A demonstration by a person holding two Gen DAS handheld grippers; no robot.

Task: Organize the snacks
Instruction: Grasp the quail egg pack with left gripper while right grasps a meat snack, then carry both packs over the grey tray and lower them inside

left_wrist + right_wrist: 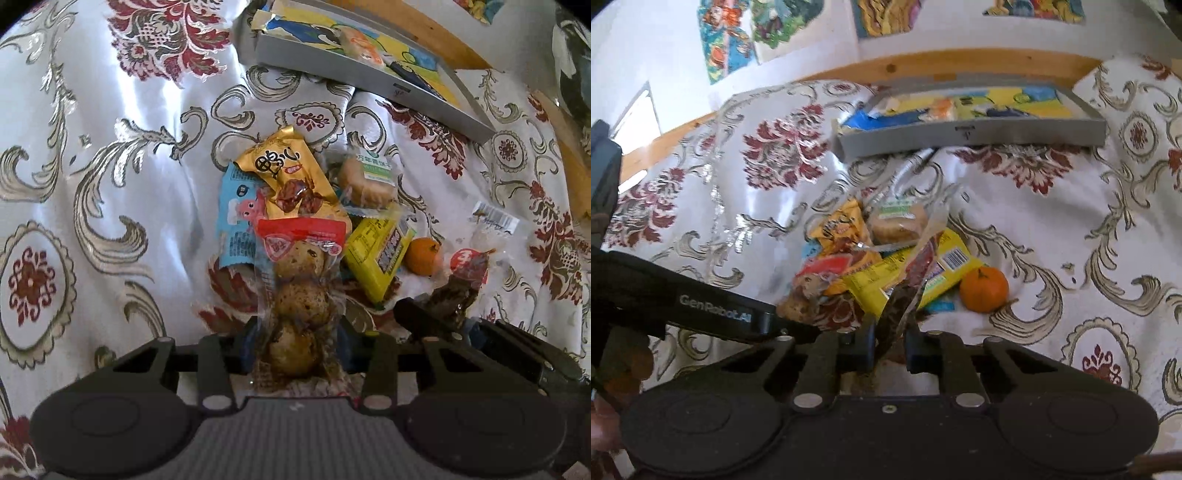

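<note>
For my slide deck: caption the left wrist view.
Left gripper clamps a clear packet of eggs above the snack pile on a floral cloth.

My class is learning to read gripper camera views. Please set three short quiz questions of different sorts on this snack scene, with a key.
1. True or false: the left hand-held gripper is shut on the clear egg packet.
2. Which lies loose on the patterned cloth? A) tangerine B) banana C) apple
3. Fill in: the right hand-held gripper grips a clear packet of dark ____.

Key
1. True.
2. A; it sits beside the yellow packet.
3. Meat, as far as can be told. The grey tray already holds some snacks.
</note>
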